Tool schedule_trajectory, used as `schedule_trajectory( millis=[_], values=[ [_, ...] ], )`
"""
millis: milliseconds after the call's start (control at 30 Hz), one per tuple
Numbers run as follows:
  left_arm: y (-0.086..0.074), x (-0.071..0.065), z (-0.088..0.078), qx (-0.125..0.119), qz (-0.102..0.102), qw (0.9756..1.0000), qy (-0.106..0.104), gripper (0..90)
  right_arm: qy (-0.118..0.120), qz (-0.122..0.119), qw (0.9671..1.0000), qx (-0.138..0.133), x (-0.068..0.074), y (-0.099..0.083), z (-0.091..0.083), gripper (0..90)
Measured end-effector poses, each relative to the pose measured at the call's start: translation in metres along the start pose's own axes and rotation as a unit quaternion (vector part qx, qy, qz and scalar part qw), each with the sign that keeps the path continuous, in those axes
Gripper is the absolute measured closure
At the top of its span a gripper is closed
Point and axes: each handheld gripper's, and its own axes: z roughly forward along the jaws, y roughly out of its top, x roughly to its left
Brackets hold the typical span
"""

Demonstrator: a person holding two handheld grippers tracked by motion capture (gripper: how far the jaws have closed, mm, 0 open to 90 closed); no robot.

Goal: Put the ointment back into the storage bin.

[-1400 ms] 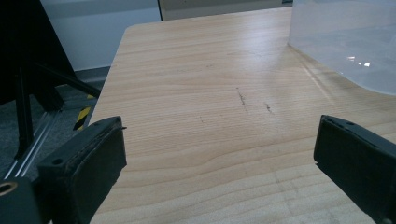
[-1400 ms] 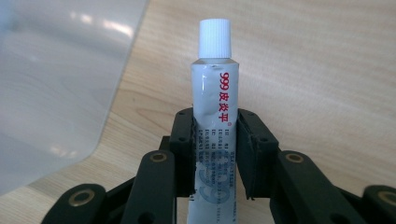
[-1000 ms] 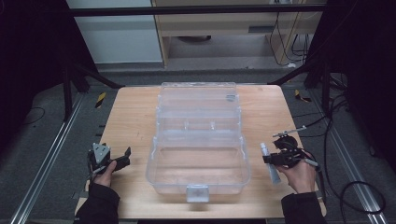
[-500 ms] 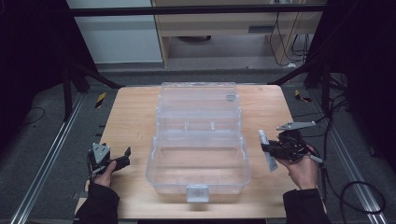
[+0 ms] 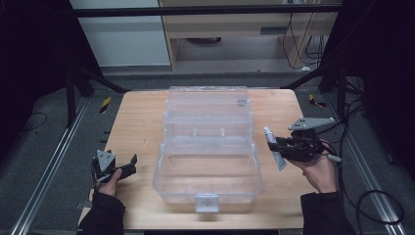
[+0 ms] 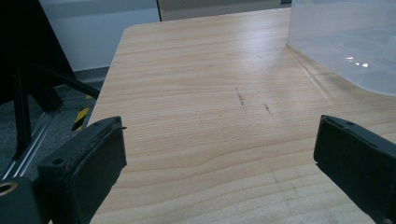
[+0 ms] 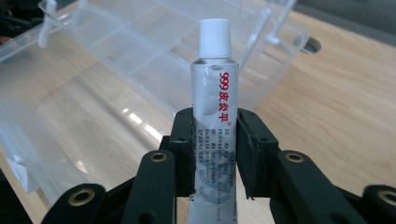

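Observation:
A clear plastic storage box [image 5: 208,169] lies open in the middle of the wooden table [image 5: 139,122], its lid [image 5: 208,105] folded back away from me. My right gripper [image 5: 276,147] hovers just right of the box, shut on a silver ointment tube [image 5: 274,148]. In the right gripper view the tube [image 7: 215,107] stands up between the jaws, white cap on top, red print on its side, with the box [image 7: 93,88] beyond it. My left gripper [image 5: 128,166] rests low at the table's left front, open. Its two pads [image 6: 86,163] stand wide apart over bare wood, with a box corner [image 6: 345,46] at the upper right.
Bare wood lies on both sides of the box. Metal frame rails [image 5: 49,166] run along the floor left and right of the table. Cables [image 5: 367,196] trail on the floor at the right. A cabinet [image 5: 244,24] stands beyond the far edge.
My right gripper has risen and moved forward and left toward the box with the tube in it. The left gripper has stayed put.

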Motion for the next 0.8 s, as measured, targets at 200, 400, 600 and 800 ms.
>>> schedule_trajectory(
  millis=[200, 400, 600, 800],
  values=[
    [0.0, 0.0, 0.0, 0.0, 0.0, 1.0, 0.0, 1.8, 0.024, -0.021, 0.9995, -0.008, 0.008, 0.013, 0.0, 69.8],
    [0.0, 0.0, 0.0, 0.0, 0.0, 1.0, 0.0, 1.8, 0.058, -0.057, 0.9967, 0.003, 0.017, 0.026, 0.006, 69.8],
    [0.0, 0.0, 0.0, 0.0, 0.0, 1.0, 0.0, 1.8, 0.089, -0.112, 0.9893, 0.027, 0.032, 0.038, 0.016, 69.8],
    [0.0, 0.0, 0.0, 0.0, 0.0, 1.0, 0.0, 1.8, 0.113, -0.147, 0.9808, 0.062, 0.045, 0.047, 0.031, 69.8]
  ],
)
